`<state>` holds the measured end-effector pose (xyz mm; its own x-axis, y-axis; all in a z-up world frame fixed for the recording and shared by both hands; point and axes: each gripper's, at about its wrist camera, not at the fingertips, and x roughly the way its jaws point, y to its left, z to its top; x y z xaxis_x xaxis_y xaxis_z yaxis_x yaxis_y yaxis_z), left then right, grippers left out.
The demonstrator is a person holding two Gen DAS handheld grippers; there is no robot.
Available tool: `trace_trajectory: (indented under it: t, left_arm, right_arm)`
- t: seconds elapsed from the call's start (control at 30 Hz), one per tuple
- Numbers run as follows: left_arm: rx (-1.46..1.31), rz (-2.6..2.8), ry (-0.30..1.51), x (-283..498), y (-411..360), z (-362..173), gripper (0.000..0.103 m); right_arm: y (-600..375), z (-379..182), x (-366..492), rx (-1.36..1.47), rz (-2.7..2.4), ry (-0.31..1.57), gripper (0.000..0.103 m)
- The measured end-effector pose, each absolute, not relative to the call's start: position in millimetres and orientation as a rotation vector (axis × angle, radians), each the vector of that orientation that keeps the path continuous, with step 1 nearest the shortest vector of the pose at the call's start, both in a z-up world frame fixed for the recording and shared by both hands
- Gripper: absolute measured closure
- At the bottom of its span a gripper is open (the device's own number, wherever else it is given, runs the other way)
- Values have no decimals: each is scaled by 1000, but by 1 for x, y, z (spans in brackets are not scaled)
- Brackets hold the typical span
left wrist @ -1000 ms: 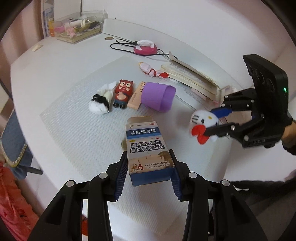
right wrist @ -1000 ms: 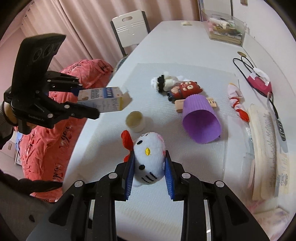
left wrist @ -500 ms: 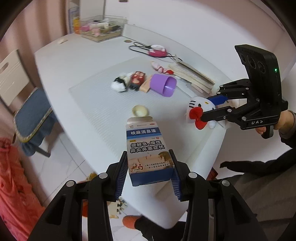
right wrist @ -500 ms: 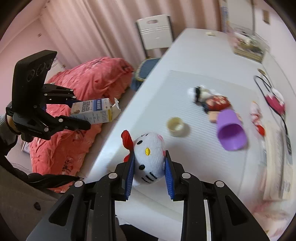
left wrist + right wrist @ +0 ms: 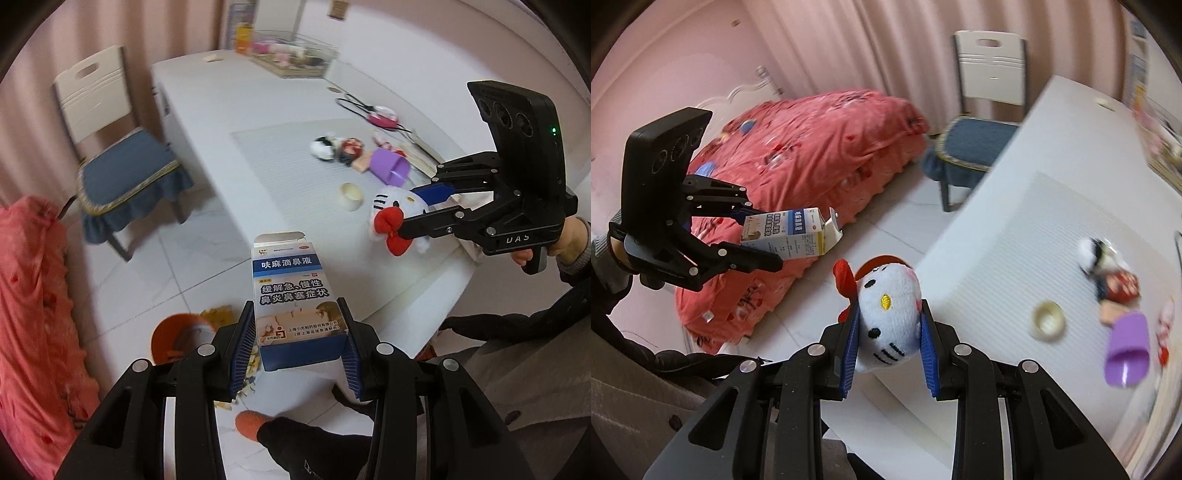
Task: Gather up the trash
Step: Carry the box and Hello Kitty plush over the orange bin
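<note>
My left gripper (image 5: 297, 343) is shut on a blue and white medicine box (image 5: 295, 295) and holds it in the air beyond the table's edge, above the floor. The box also shows in the right wrist view (image 5: 790, 232). Below it on the floor stands an orange bin (image 5: 177, 339). My right gripper (image 5: 888, 345) is shut on a white cat plush with a red bow (image 5: 886, 299), held near the table's near edge; the plush also shows in the left wrist view (image 5: 395, 218).
On the white table (image 5: 207, 96) lie a purple cup (image 5: 389, 168), a small cream lid (image 5: 351, 192), two small dolls (image 5: 338, 149), a pink mask (image 5: 384, 118) and a clear box (image 5: 295, 57). A blue-cushioned chair (image 5: 122, 166) and a red bed (image 5: 812, 147) stand beside it.
Both grippers have swung left away from the table centre. The medicine box has moved from over the mat to over the floor near the orange bin. The plush has moved to the table edge.
</note>
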<state>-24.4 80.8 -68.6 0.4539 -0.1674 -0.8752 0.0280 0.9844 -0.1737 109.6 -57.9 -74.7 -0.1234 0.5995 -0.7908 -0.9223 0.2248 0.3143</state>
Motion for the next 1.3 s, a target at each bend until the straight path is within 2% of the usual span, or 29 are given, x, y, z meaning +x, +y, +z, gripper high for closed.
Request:
trace_trajectory:
  t: [0.53, 0.83, 1.3]
  left_arm:
    - [-280, 15, 1113, -68, 188, -99, 59]
    - [-317, 4, 1158, -62, 247, -146, 59]
    - [-374, -52, 1247, -46, 292, -222, 59]
  right_arm:
    - [102, -96, 52, -484, 1503, 1058, 73]
    - [175, -156, 46, -466, 1457, 1141, 73]
    - [228, -255, 57, -440, 1293, 1268, 73]
